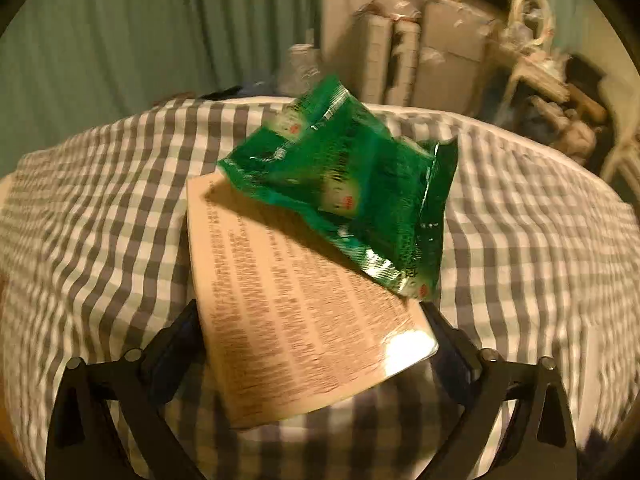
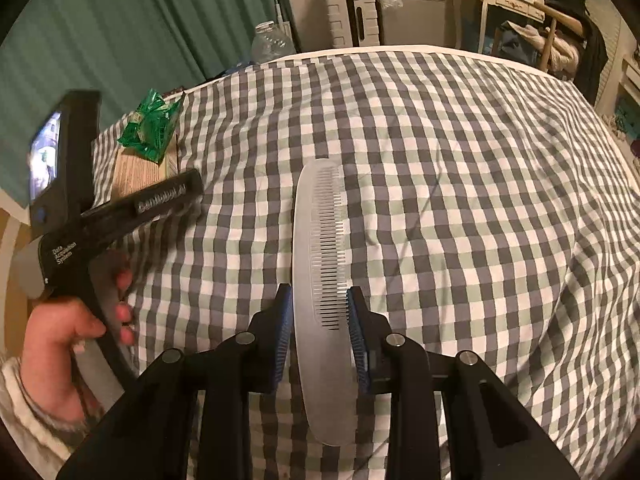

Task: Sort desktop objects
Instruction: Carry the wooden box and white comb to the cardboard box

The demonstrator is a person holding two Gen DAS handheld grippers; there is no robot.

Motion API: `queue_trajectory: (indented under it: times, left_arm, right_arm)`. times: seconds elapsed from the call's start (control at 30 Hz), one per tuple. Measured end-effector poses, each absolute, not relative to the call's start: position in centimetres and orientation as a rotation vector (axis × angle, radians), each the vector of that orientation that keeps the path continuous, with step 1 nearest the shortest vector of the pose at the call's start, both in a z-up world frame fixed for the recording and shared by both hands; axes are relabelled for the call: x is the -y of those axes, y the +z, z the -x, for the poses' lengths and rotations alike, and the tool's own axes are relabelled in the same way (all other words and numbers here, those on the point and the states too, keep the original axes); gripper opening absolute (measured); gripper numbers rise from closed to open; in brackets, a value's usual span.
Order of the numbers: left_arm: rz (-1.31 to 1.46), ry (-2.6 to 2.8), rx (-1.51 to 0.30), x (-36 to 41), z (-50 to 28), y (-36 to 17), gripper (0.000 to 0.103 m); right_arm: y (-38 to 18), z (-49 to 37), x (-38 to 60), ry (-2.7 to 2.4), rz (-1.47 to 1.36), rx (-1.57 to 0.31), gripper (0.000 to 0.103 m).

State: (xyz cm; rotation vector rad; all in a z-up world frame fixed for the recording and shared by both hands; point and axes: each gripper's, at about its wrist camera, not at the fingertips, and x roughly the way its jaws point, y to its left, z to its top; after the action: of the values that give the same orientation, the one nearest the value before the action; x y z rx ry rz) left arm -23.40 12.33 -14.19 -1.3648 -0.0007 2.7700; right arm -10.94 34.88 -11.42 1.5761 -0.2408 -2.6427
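In the left wrist view a beige printed box [image 1: 296, 304] lies on the checked cloth with a crumpled green packet [image 1: 352, 192] resting on its far end. My left gripper [image 1: 312, 320] stands open, its fingers on either side of the box's near end. In the right wrist view my right gripper [image 2: 320, 320] is shut on a pale grey comb [image 2: 316, 280], which points away from me just above the cloth. The left gripper [image 2: 176, 196], the box [image 2: 140, 168] and the packet [image 2: 150, 130] show at the far left of that view.
The checked cloth [image 2: 460, 200] covers a wide surface with wrinkles. Beyond its far edge stand a green curtain [image 2: 120, 20], a plastic bottle [image 2: 272, 44], a suitcase [image 2: 352, 8] and cluttered furniture [image 2: 520, 12]. The hand holding the left gripper [image 2: 72, 328] is at the lower left.
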Motion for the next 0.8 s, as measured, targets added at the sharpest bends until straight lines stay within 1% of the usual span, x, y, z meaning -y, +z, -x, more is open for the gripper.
queue_trajectory:
  times: [0.03,0.13,0.2,0.23,0.37,0.4,0.5,0.57,0.6,0.63,0.67,0.8]
  left_arm:
    - [1.347,2.751,-0.014,-11.8,23.0,-14.0,0.087]
    - [1.317,2.651,-0.077,-9.6,20.4,-13.3,0.087]
    - [1.313,2.615,-0.071,-7.5,17.6,-12.5,0.087]
    - [1.337,2.600,-0.049,-6.5,16.4,-12.3,0.087]
    - [1.408,2.572,0.208,-1.5,10.4,-11.1,0.087]
    - [1.405,2.573,0.245,-0.8,9.5,-10.6,0.086]
    - [1.338,2.603,0.312,1.1,6.8,-8.4,0.086]
    - [1.285,2.620,0.277,1.0,5.0,-6.2,0.083]
    - [1.257,2.613,0.256,1.0,4.3,-5.2,0.057]
    - [1.255,2.610,0.232,1.0,3.8,-4.6,0.035]
    - [1.273,2.611,0.196,1.0,3.2,-4.0,0.033]
    - [1.347,2.559,0.250,2.3,2.7,-4.3,0.033]
  right_arm:
    - [-11.5,10.8,-34.9,-2.638,-1.581,0.249,0.027]
    - [-11.5,10.5,-34.5,-2.622,-1.586,0.272,0.027]
    - [-11.3,10.0,-34.1,-2.610,-1.592,0.280,0.027]
    - [-11.1,9.7,-33.8,-2.607,-1.594,0.280,0.027]
    - [-9.7,8.1,-32.5,-2.600,-1.573,0.285,0.027]
    - [-9.2,7.5,-32.1,-2.597,-1.565,0.283,0.027]
    - [-7.6,5.6,-31.0,-2.587,-1.514,0.308,0.027]
    - [-6.3,4.3,-30.5,-2.577,-1.484,0.332,0.027]
    - [-5.6,3.6,-30.2,-2.577,-1.471,0.339,0.027]
    - [-4.9,2.9,-30.0,-2.577,-1.455,0.353,0.027]
    - [-4.3,2.5,-29.9,-2.570,-1.445,0.370,0.027]
    - [-3.6,1.2,-29.2,-2.544,-1.448,0.379,0.027]
